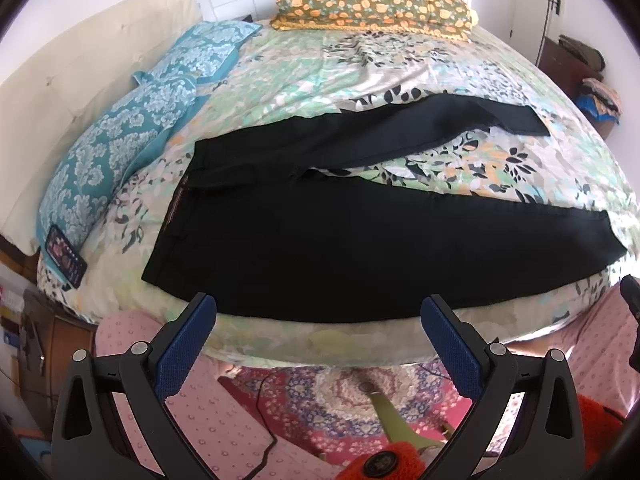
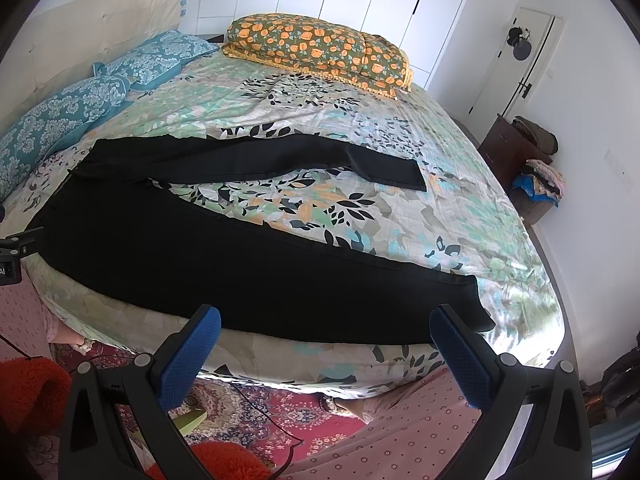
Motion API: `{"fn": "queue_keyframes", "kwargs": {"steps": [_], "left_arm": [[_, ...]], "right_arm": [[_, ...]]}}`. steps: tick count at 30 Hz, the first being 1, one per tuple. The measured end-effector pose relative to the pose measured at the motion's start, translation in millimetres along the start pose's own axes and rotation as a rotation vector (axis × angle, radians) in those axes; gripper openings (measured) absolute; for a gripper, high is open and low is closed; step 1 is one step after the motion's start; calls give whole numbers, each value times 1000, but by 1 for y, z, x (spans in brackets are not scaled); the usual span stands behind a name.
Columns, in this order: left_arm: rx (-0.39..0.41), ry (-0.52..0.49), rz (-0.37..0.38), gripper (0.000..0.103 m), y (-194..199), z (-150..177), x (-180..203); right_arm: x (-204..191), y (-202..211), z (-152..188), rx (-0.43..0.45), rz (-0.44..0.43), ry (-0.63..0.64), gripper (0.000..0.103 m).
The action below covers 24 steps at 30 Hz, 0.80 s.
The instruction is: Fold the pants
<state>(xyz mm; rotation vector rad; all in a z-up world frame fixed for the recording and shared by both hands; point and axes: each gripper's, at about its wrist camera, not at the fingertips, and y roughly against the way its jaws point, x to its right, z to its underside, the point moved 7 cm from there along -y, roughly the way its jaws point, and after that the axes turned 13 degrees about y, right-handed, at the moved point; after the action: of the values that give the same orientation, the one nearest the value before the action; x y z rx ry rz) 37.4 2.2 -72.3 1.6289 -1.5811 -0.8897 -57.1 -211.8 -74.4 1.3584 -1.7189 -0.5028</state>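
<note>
Pants [image 1: 320, 240] lie spread; only left view shows phone [image 1: 66, 258]; both grippers' jaws wide.

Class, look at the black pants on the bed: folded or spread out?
Spread out: the pants lie flat on the bed, both legs apart, unfolded.

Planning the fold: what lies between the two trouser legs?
Only bare flowered bedsheet shows between the legs of the black pants; clearest in the right wrist view.

From my left gripper [image 1: 318, 312] the lens looks across the bed [image 1: 280, 80] from its near edge, toward the waistband end; my right gripper [image 2: 325, 324] faces the cuffs; both share the black pants [image 1: 320, 236].
</note>
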Motion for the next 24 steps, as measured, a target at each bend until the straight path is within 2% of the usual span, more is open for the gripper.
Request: {"fn": "queue_keyframes", "kwargs": {"steps": [16, 20, 24], "left_arm": [[-9, 3, -2, 102, -3, 4, -7], [-17, -1, 3, 102, -6, 3, -4], [-4, 0, 13, 102, -10, -7, 1]], "right_arm": [[-1, -1, 1, 2, -15, -6, 103], [-8, 0, -1, 33, -60, -10, 103], [-17, 5, -16, 109, -121, 19, 103]]}}
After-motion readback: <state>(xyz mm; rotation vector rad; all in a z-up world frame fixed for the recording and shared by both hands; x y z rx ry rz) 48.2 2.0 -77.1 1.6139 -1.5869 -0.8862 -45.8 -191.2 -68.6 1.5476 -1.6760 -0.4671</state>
